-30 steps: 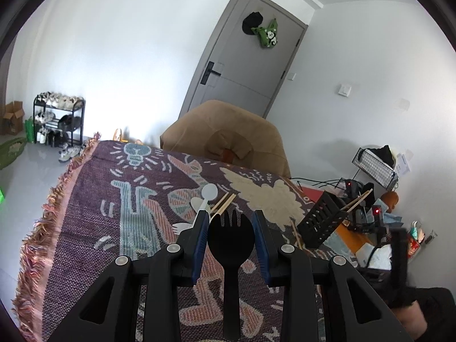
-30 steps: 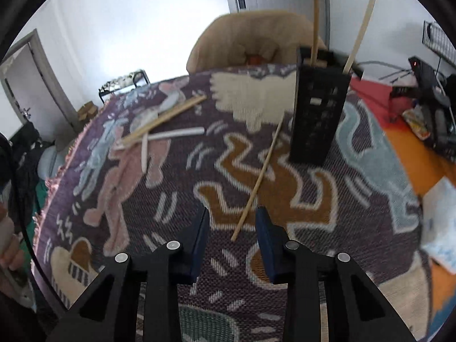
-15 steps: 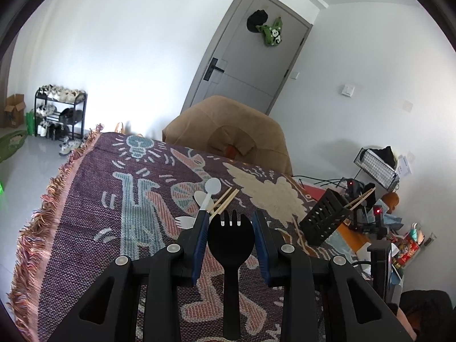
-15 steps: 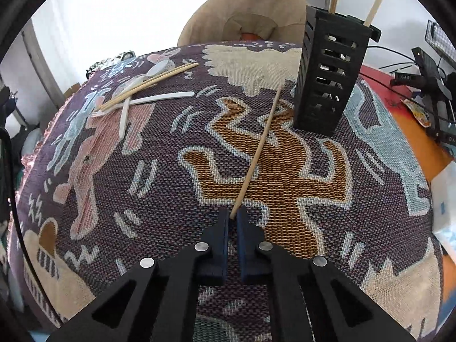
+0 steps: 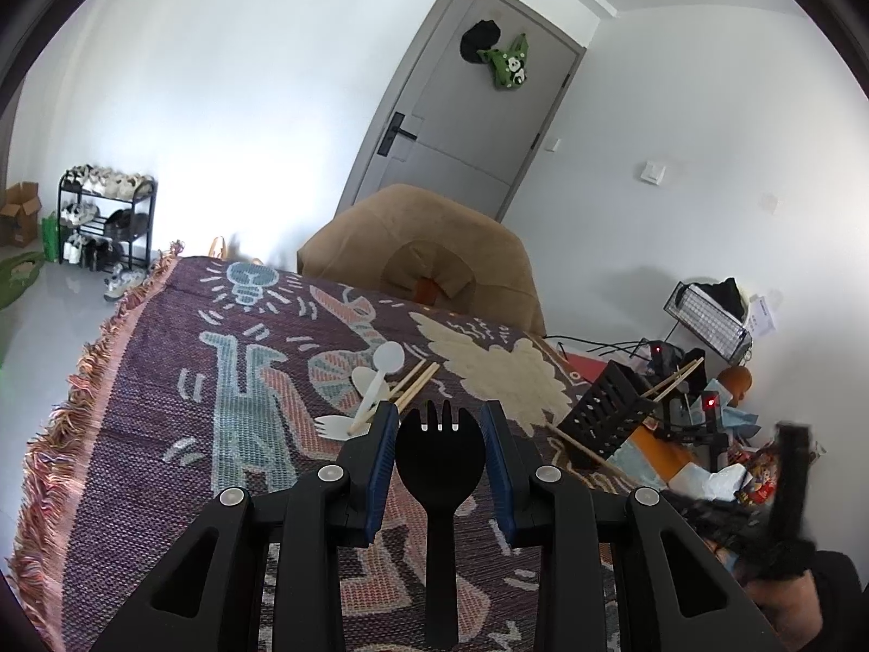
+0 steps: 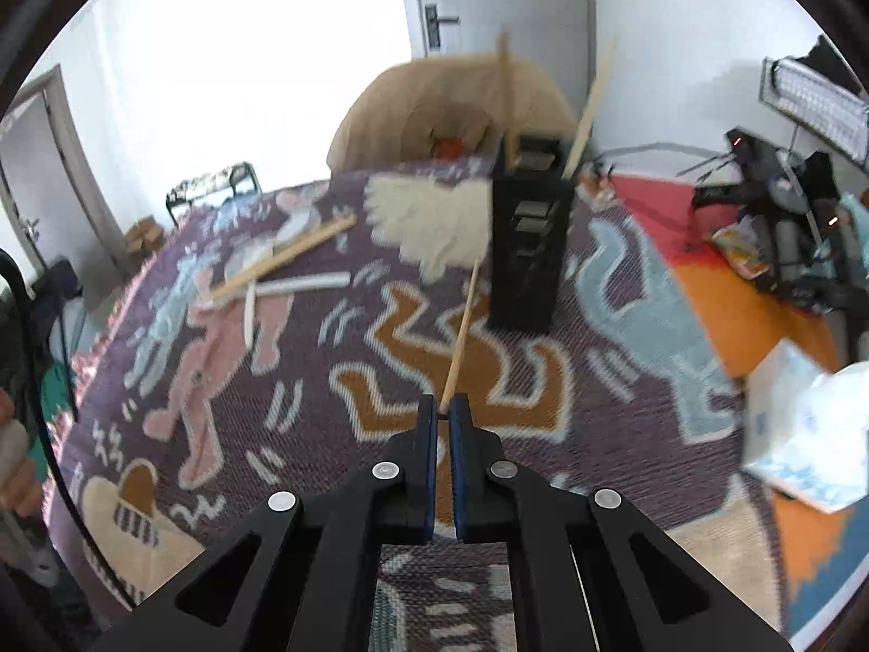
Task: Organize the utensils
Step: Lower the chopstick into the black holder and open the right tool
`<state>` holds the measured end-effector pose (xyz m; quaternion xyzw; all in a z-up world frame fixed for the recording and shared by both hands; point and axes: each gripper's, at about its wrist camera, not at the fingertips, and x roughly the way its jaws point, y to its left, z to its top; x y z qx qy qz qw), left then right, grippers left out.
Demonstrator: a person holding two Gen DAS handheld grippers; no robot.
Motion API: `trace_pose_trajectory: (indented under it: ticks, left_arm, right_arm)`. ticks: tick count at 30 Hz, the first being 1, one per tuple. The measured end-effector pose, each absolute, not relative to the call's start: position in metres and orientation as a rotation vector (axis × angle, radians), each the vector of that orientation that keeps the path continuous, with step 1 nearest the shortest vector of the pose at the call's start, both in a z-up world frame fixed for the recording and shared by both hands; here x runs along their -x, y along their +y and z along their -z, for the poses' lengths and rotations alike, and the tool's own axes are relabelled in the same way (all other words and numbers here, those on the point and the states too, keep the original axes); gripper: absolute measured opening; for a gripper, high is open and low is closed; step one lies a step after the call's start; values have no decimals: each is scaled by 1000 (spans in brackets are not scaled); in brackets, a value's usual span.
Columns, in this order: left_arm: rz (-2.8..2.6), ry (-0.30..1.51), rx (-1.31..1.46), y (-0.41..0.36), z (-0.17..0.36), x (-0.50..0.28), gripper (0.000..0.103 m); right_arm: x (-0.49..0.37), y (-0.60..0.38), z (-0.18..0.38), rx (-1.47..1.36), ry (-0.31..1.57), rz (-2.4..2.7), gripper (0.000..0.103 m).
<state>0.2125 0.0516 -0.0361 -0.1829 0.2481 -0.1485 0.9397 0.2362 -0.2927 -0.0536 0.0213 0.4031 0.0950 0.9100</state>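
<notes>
My left gripper (image 5: 440, 424) is raised above the patterned tablecloth (image 5: 163, 434) and shut on a black spork (image 5: 439, 467), tines pointing forward. Beyond it lie white plastic spoons and a white spork (image 5: 375, 380) with two wooden chopsticks (image 5: 415, 380) across them. My right gripper (image 6: 444, 407) is shut on the near end of a single wooden chopstick (image 6: 461, 320), which points toward the black slotted utensil holder (image 6: 529, 250). The holder stands upright with two chopsticks (image 6: 505, 92) in it. The same holder (image 5: 605, 418) shows in the left wrist view at the right.
A tan padded chair (image 5: 434, 261) stands behind the table. A tissue pack (image 6: 798, 424) lies at the right, with cables and electronics (image 6: 787, 228) behind it. The cloth's fringed edge (image 5: 81, 380) runs along the left. A person's hand (image 6: 16, 467) shows at far left.
My right gripper went from open around the lone chopstick's end to shut on it, then pulled back and up. The left gripper shifted slightly, still holding the black spork.
</notes>
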Motion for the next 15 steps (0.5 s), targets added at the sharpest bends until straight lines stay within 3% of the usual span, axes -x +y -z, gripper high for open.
trace_pose_trajectory:
  ticks: [15]
  left_arm:
    - [328, 472, 359, 39, 19, -209, 32]
  right_arm:
    - [-232, -308, -29, -8, 657, -183, 5]
